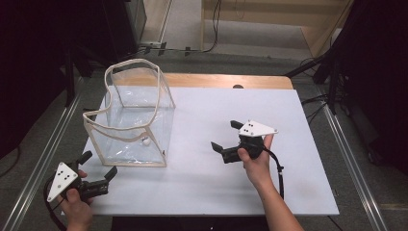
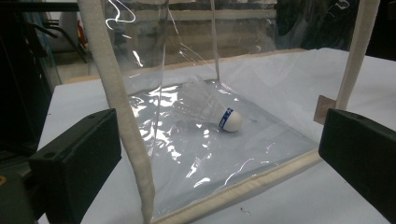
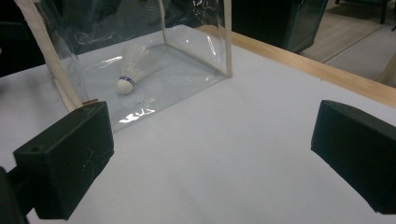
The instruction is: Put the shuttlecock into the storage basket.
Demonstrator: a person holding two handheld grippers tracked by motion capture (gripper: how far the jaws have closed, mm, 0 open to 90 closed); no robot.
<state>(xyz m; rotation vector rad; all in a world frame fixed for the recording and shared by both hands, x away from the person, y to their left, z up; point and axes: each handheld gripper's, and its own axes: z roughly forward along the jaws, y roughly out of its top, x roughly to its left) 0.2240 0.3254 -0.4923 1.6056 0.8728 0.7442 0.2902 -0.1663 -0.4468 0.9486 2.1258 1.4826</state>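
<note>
- The step in hand looks like an approach: the left claw point(image 1: 98, 169) hovers wide open at the near left corner of the desk point(image 1: 288, 192), just beside the clear bag point(image 1: 132, 115), gripping nothing.
- The right claw point(image 1: 225, 135), also spread open and empty, is held over the middle of the desk, well apart from the bag.
- The shuttlecock point(image 2: 212, 109) lies on its side on the bag's floor, cork end toward the near edge.
- The next move probably calls for a claw to close on the bag's cream rim or reach inside.
- Count: one bag, one shuttlecock, two claws.
</note>
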